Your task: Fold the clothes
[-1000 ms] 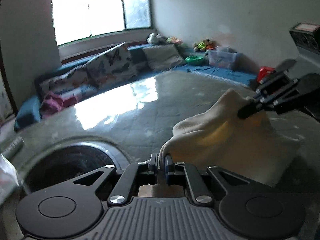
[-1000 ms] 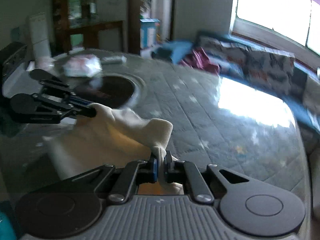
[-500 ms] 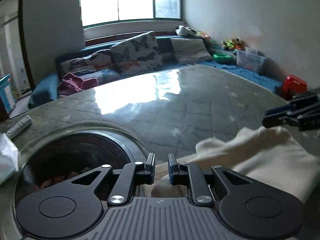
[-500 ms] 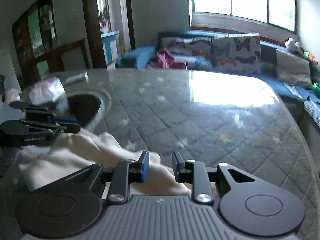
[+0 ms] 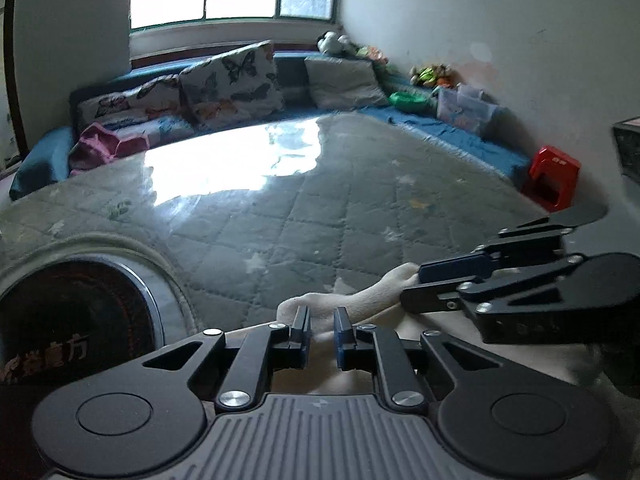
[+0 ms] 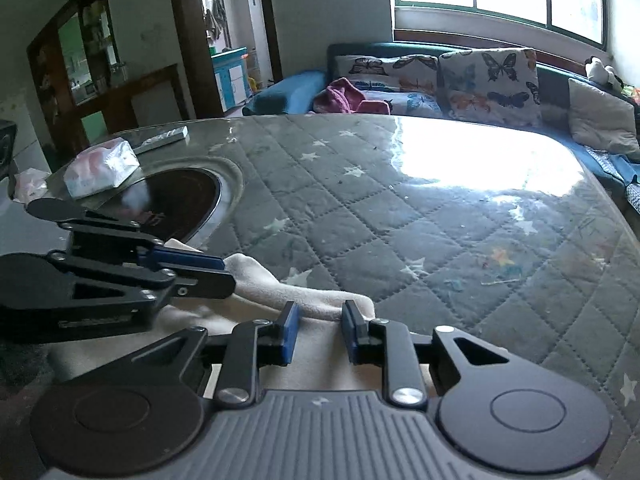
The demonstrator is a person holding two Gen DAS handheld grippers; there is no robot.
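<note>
Lowered since a second ago, the cream fleece garment (image 5: 360, 300) now lies on the quilted grey worktop (image 5: 320, 208); both jaws have just opened, so the left hand-held gripper (image 5: 322, 330) and right hand-held gripper (image 6: 318, 330) stand released, the folded edge probably laid down to settle.

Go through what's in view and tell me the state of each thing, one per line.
Left hand-held gripper: jaws slightly apart, just opened, straddling the cloth's edge, not pinching.
Right hand-held gripper: jaws apart, just opened, not pinching.
Cream cloth: released, lying folded on the table.
Quilted table: covered by a glossy sheet, sunlit glare.
Tissue pack: lying by the dark round inset.
</note>
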